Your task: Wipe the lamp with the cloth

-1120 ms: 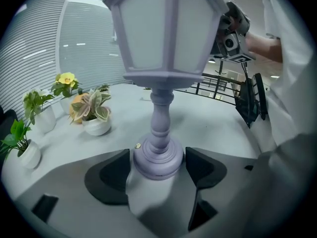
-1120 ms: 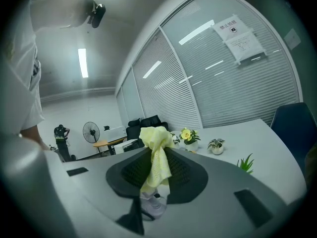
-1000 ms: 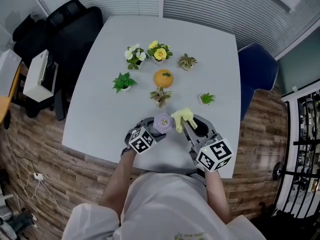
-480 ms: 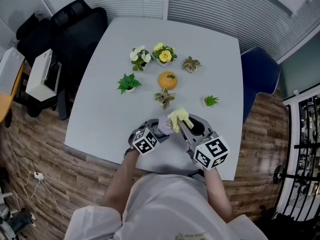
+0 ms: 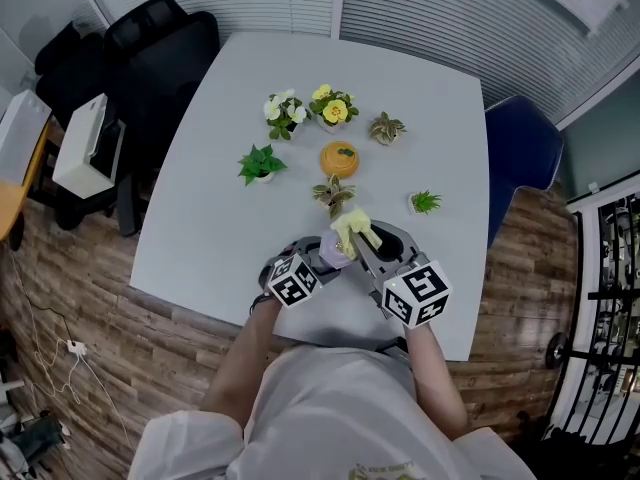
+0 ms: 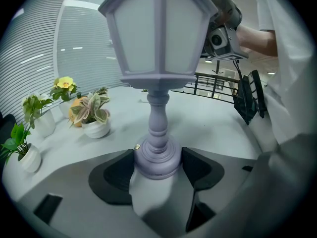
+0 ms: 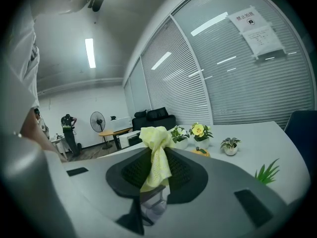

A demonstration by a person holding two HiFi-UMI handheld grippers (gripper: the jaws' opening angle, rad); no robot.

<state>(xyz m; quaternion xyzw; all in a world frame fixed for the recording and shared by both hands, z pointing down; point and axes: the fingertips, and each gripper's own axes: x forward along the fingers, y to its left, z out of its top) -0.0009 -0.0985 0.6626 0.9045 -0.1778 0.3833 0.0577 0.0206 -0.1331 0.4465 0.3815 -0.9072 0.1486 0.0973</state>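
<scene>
While no wiped patch shows yet, left gripper: jaws have just been closing and now clamp the base of the lamp on both sides, pinning it upright.
Lamp: a pale lilac lantern on a turned stem, standing at the near edge of the table, in front of a cluster of small potted plants.
Cloth: yellow and bunched, hanging from the right tongs; the head view puts it just beside the top of the lamp, on its right. Whether it touches the shade cannot be told.
Right gripper: jaws pressed together on the cloth, tips pointing at the lamp's upper part.
Done so far: by the look of it, the setup only, with the lamp secured and the cloth in hand and brought up to the shade.
Left to do: most likely the wiping itself, across the shade panels, down the stem and round the base.
</scene>
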